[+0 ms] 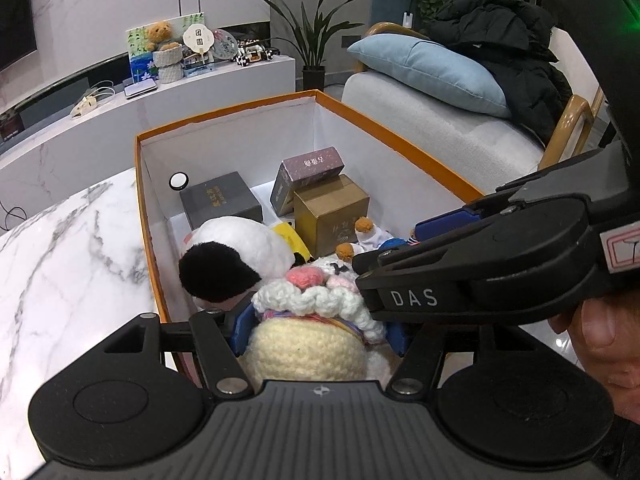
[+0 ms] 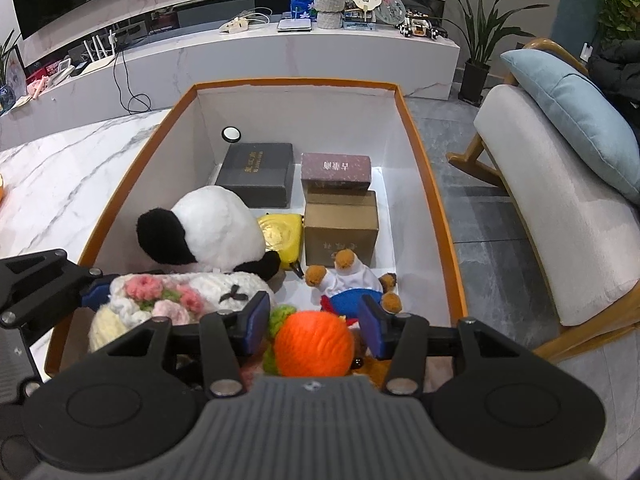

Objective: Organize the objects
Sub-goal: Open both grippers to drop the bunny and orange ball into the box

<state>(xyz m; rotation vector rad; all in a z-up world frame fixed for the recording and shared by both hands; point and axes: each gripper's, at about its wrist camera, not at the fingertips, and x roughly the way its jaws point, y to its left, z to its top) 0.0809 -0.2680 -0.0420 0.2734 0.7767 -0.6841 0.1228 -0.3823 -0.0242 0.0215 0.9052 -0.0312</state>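
An orange-rimmed white box (image 2: 416, 148) stands on the marble table and holds a panda plush (image 2: 216, 224), a grey box (image 2: 256, 172), a maroon box (image 2: 336, 170), a brown carton (image 2: 340, 228), a yellow pouch (image 2: 282, 236) and a small bear doll (image 2: 352, 280). My left gripper (image 1: 320, 332) is shut on a cream crocheted toy with pink flowers (image 1: 308, 340) at the box's near left; the toy also shows in the right wrist view (image 2: 160, 300). My right gripper (image 2: 314, 328) is open around an orange crocheted toy (image 2: 312, 344) at the near end; whether the pads touch it is unclear.
The marble table (image 1: 60, 272) extends left of the box. A white TV console (image 2: 280, 52) with ornaments stands behind. An armchair (image 2: 560, 216) with a blue cushion is on the right, with grey floor between. The right gripper's body (image 1: 500, 264) crosses the left wrist view.
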